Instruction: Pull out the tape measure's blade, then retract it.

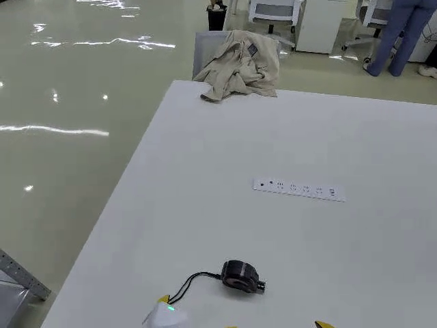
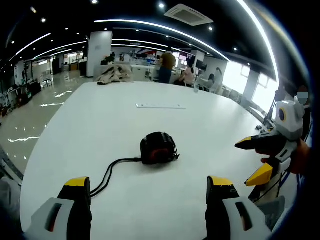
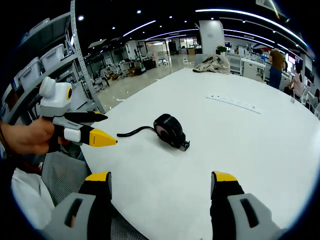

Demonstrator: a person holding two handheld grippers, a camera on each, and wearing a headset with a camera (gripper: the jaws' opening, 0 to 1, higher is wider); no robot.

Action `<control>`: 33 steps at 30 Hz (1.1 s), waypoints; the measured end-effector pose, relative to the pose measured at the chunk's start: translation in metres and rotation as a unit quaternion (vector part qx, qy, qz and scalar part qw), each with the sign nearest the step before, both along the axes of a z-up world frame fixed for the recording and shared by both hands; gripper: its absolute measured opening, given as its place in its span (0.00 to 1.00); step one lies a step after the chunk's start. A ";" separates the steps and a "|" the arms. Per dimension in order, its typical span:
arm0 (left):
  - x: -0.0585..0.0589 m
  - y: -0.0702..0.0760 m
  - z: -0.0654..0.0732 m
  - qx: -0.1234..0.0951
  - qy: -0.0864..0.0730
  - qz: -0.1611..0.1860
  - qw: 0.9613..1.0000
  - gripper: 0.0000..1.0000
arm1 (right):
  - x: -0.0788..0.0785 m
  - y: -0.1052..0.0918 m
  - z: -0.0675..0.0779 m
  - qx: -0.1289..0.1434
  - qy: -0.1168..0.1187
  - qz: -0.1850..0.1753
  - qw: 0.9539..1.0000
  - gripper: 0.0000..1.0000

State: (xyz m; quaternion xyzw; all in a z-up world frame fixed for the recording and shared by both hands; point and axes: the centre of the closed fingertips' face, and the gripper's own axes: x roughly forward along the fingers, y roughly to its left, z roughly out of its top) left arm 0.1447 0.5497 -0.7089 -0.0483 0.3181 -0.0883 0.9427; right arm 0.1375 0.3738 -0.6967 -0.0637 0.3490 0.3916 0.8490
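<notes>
- Head view: I see the tape measure (image 1: pixel 241 277) lying on the white table (image 1: pixel 287 137), near its front edge.
- Left gripper view: my left gripper (image 2: pixel 148 182) is spread wide, with the tape measure ahead, untouched.
- Right gripper view: my right gripper (image 3: pixel 161 176) is likewise wide and holds nothing.

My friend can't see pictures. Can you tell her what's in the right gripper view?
A black tape measure lies on a white table, its blade not pulled out and its dark strap trailing left. The right gripper points at it with its yellow-tipped fingers wide apart, touching nothing. The left gripper, held in a hand, shows at the left side.
</notes>
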 end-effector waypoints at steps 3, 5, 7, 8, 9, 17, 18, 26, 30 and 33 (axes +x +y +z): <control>-0.005 0.003 0.001 -0.003 0.002 0.003 1.000 0.94 | -0.005 -0.001 0.003 -0.001 0.000 0.005 1.000 0.84; -0.008 0.004 0.001 -0.007 0.005 0.004 1.000 0.94 | -0.007 -0.002 0.006 -0.003 -0.003 0.006 1.000 0.85; -0.011 0.005 0.000 -0.007 0.007 0.005 1.000 0.94 | -0.009 -0.004 0.009 -0.001 -0.003 0.005 1.000 0.85; -0.013 0.006 0.001 -0.007 0.008 0.006 1.000 0.95 | -0.010 -0.005 0.011 -0.002 -0.005 0.005 1.000 0.86; -0.015 0.006 0.001 -0.010 0.008 0.007 1.000 0.95 | -0.011 -0.005 0.013 0.000 -0.007 0.005 1.000 0.86; -0.024 0.008 0.003 -0.012 0.013 0.005 1.000 0.96 | -0.023 -0.004 0.025 -0.001 -0.006 0.007 1.000 0.88; -0.025 0.008 0.004 -0.013 0.013 0.004 1.000 0.96 | -0.024 -0.003 0.026 -0.002 -0.004 0.005 1.000 0.89; -0.036 0.018 0.006 -0.011 0.024 0.007 1.000 0.96 | -0.033 -0.009 0.033 -0.006 -0.001 0.001 1.000 0.91; -0.042 0.024 0.006 -0.015 0.031 0.016 0.999 0.98 | -0.035 -0.014 0.033 -0.006 0.002 -0.005 1.000 0.92; -0.045 0.030 0.007 -0.006 0.031 0.021 0.999 1.00 | -0.037 -0.017 0.032 -0.008 0.002 -0.009 1.000 0.93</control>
